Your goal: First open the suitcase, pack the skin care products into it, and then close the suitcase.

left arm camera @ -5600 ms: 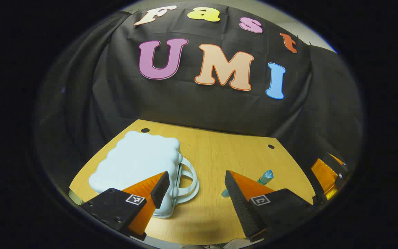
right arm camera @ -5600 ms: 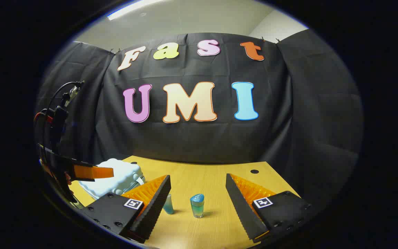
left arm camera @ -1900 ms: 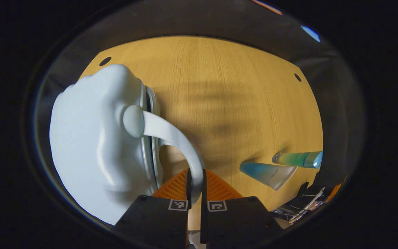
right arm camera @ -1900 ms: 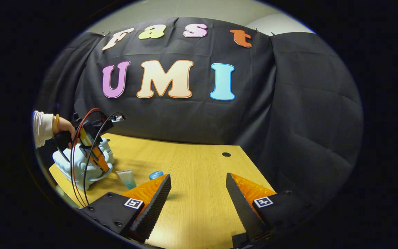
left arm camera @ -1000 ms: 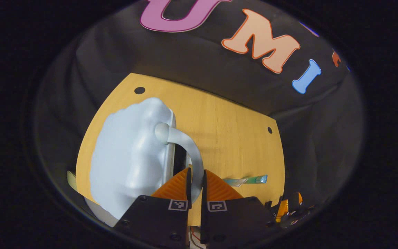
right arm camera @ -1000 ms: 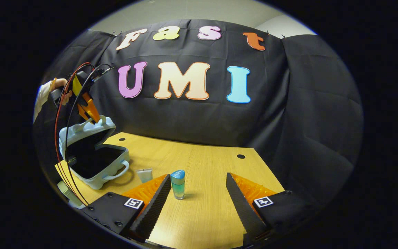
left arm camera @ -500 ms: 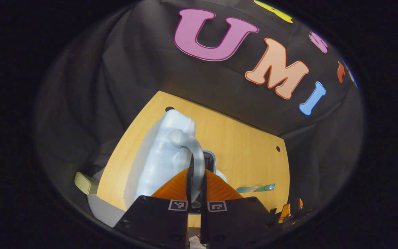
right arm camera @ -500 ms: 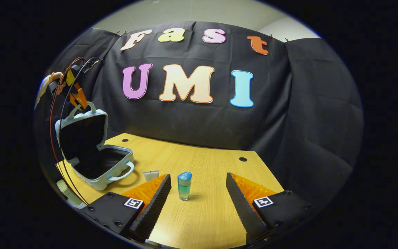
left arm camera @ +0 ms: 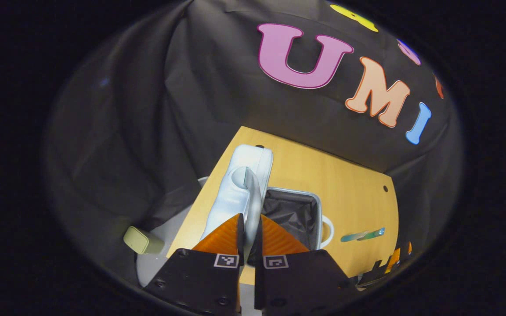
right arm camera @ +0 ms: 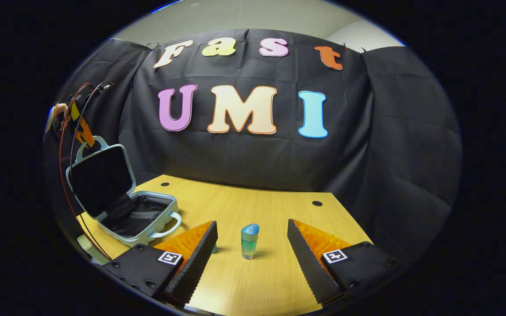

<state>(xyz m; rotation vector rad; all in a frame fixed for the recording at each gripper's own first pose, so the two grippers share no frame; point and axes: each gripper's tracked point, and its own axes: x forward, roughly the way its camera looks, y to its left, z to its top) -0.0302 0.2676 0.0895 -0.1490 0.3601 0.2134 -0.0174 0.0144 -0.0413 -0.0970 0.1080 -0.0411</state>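
The pale blue suitcase (right arm camera: 141,221) stands open at the table's left end, its lid (right arm camera: 99,180) raised upright and the dark lining showing. My left gripper (left arm camera: 249,224) is shut on the lid's handle (left arm camera: 251,193); it also appears in the right gripper view as the left gripper (right arm camera: 85,131), held by a hand above the lid. A small blue-green bottle (right arm camera: 249,241) with a blue cap stands upright on the table beyond my open right gripper (right arm camera: 251,222), which holds nothing. A teal tube (left arm camera: 352,237) is next to the bottle (left arm camera: 374,232), right of the suitcase base (left arm camera: 319,210).
The wooden table (right arm camera: 253,206) has small round holes near its back edge. A beige object (left arm camera: 143,239) sits off the table's left edge, below the suitcase. Red and black cables (right arm camera: 66,175) hang from the left gripper past the lid.
My left gripper closed on the lid's handle and swung the lid up from shut to upright over the last seconds. The right gripper stayed open and shifted only slightly.
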